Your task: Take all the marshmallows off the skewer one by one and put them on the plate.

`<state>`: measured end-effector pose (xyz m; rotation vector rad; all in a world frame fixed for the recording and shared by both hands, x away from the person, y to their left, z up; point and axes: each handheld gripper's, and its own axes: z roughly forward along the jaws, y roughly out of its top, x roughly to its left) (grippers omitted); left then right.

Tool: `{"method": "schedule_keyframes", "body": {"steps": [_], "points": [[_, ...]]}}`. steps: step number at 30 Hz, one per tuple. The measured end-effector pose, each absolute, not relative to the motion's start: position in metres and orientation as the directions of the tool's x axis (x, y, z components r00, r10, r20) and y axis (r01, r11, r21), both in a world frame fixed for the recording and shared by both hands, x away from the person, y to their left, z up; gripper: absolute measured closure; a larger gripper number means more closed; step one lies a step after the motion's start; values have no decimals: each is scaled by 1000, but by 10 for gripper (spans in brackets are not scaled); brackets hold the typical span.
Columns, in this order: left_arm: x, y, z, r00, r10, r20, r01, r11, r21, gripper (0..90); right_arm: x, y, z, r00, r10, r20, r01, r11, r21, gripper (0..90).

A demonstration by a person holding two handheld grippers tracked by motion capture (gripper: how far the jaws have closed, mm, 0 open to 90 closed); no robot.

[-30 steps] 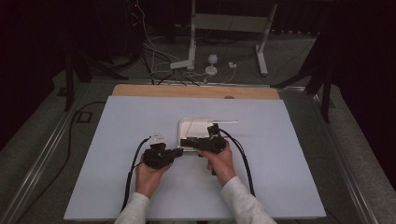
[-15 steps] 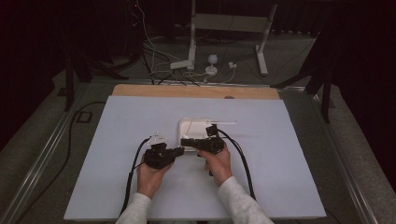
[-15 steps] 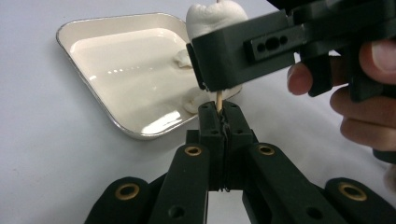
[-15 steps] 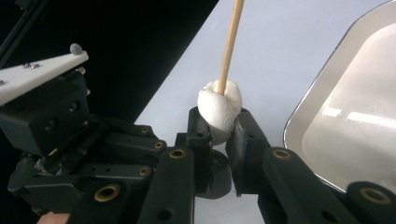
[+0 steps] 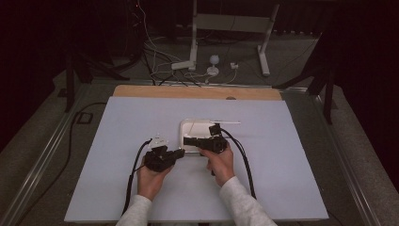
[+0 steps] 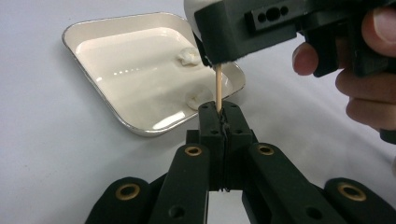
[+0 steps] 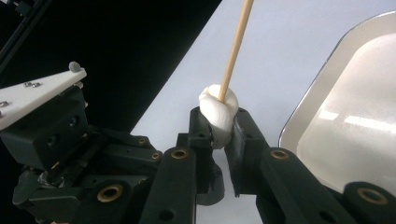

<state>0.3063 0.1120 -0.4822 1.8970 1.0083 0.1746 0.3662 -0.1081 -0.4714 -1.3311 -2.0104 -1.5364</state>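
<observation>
Right claw (image 7: 219, 128) has just squeezed a soft white marshmallow (image 7: 217, 114); left claw (image 6: 219, 116) pinches its thin wooden skewer (image 6: 218, 88).

White marshmallow (image 7: 217, 113), squeezed out of shape, pierced by thin wooden skewer (image 7: 235, 48).

One camera sits high above the table (image 5: 141, 188) and looks forward and down, far from the white tray (image 5: 188, 129). The 2 gripper cameras sit very close, just beside that tray (image 6: 93, 79) (image 7: 327, 116). All 3 views share the tray.
</observation>
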Motion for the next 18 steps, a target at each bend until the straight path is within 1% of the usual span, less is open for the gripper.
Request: {"method": "schedule_keyframes", "body": {"steps": [4, 8, 14, 18], "points": [[305, 112, -484, 656, 706, -265, 569, -233, 788, 900, 368, -111, -469, -525, 494, 693, 792, -15, 611, 817], [301, 111, -486, 669, 704, -241, 564, -269, 781, 900, 374, -124, -462, -506, 500, 703, 786, -68, 614, 822], [295, 114, -482, 691, 694, -204, 543, -312, 780, 900, 381, -138, -450, -517, 503, 693, 768, -85, 634, 819], [292, 119, -483, 695, 696, -180, 541, -341, 769, 900, 383, -137, -452, -514, 498, 698, 773, -84, 629, 814]]}}
